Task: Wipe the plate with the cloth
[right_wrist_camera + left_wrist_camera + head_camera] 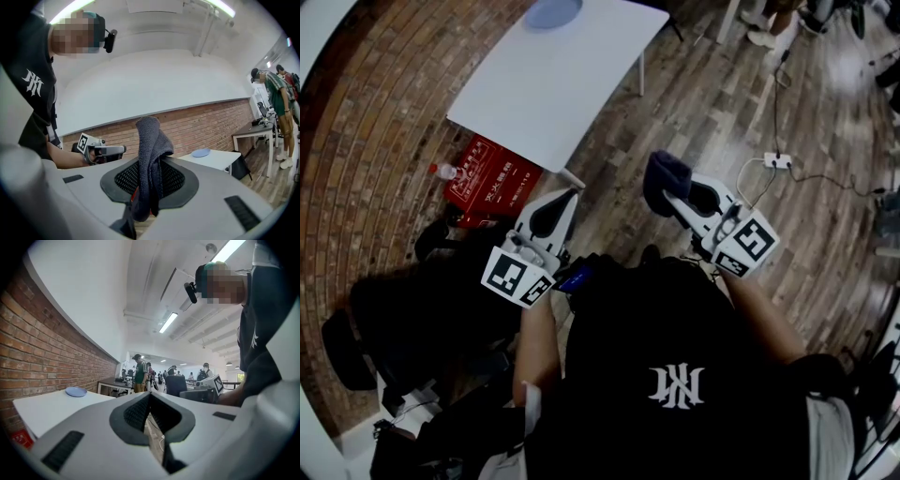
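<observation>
A: Why is the dark grey towelling cloth (151, 140) pinched in the right gripper (150, 183)?

B: For wiping. The pale blue round plate (553, 12), seemingly bare, is set well apart on the white table (548, 89); the left gripper (150, 413) is pressed together, empty.

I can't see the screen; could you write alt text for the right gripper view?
The right gripper is shut on a dark grey cloth, whose folded top stands up above the jaws. Beyond it, a blue plate lies on a white table by a brick wall, and the left gripper is in view at the left.
</observation>
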`<state>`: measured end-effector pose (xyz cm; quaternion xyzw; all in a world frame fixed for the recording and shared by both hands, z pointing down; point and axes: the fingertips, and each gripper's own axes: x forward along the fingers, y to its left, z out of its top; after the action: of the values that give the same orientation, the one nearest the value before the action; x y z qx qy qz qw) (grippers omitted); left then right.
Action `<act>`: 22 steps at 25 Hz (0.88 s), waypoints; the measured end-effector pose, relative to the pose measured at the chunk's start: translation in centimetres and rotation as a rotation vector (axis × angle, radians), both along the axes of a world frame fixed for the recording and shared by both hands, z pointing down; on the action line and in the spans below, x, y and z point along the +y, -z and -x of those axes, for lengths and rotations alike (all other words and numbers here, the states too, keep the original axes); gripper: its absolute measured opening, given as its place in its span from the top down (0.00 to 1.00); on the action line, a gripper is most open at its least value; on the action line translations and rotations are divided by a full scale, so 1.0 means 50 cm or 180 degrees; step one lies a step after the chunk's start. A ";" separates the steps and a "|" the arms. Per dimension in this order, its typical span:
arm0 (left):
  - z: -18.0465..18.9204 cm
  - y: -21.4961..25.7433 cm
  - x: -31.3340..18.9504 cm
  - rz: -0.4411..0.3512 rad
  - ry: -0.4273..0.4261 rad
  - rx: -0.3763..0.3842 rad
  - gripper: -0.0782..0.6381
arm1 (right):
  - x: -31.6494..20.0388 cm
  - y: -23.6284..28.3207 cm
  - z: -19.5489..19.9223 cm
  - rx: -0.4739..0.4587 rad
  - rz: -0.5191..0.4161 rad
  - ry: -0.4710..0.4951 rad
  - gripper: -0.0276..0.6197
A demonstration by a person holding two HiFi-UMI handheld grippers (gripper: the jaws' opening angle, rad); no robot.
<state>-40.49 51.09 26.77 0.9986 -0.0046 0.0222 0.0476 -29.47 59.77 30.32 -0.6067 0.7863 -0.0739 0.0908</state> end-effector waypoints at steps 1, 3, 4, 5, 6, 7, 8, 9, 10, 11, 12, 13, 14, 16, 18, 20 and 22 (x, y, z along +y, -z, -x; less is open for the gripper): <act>-0.007 -0.005 0.009 0.0012 -0.0003 -0.0005 0.89 | 0.004 -0.001 -0.006 0.0003 -0.0021 0.0011 0.81; -0.014 -0.012 0.022 0.0061 0.0006 -0.0021 0.89 | 0.009 -0.006 -0.016 0.0010 -0.0016 0.0027 0.81; -0.013 -0.013 0.028 0.0091 0.0011 -0.0029 0.89 | 0.012 -0.010 -0.020 0.0002 0.0000 0.0037 0.81; -0.010 -0.014 0.033 0.0113 0.0017 -0.0035 0.89 | 0.017 -0.015 -0.023 -0.0007 0.0018 0.0045 0.81; -0.008 -0.014 0.034 0.0120 0.0030 -0.0041 0.89 | 0.020 -0.020 -0.027 -0.0017 0.0035 0.0049 0.81; -0.007 -0.014 0.033 0.0120 0.0049 -0.0050 0.89 | 0.022 -0.024 -0.033 -0.0033 0.0052 0.0047 0.81; -0.007 -0.014 0.030 0.0126 0.0069 -0.0058 0.89 | 0.021 -0.027 -0.040 -0.0063 0.0063 0.0038 0.81; -0.007 -0.015 0.024 0.0142 0.0086 -0.0064 0.89 | 0.018 -0.028 -0.047 -0.0106 0.0065 0.0023 0.81; -0.007 -0.016 0.018 0.0163 0.0103 -0.0068 0.89 | 0.014 -0.027 -0.054 -0.0148 0.0057 0.0004 0.81; -0.006 -0.018 0.012 0.0184 0.0120 -0.0070 0.89 | 0.008 -0.025 -0.058 -0.0181 0.0040 -0.0013 0.81; -0.007 -0.020 0.006 0.0200 0.0132 -0.0069 0.89 | 0.003 -0.023 -0.062 -0.0205 0.0022 -0.0025 0.81; -0.008 -0.022 0.000 0.0217 0.0135 -0.0067 0.89 | -0.003 -0.020 -0.064 -0.0219 0.0008 -0.0028 0.81; -0.012 -0.024 -0.004 0.0237 0.0126 -0.0065 0.89 | -0.009 -0.018 -0.066 -0.0221 0.0000 -0.0027 0.81; -0.026 -0.028 -0.013 0.0279 0.0078 -0.0063 0.89 | -0.018 -0.018 -0.075 -0.0195 0.0003 -0.0030 0.81; -0.047 -0.035 -0.024 0.0316 0.0019 -0.0066 0.89 | -0.027 -0.024 -0.091 -0.0183 0.0035 -0.0063 0.81; -0.070 -0.039 -0.039 0.0347 -0.0019 -0.0068 0.89 | -0.037 -0.034 -0.112 -0.0202 0.0088 -0.0116 0.81; -0.097 -0.038 -0.057 0.0359 -0.0052 -0.0057 0.89 | -0.050 -0.042 -0.136 -0.0213 0.0148 -0.0148 0.81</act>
<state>-35.66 48.22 28.66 0.9941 0.0044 0.0316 0.1035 -22.68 57.28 32.44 -0.6239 0.7666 -0.1102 0.1046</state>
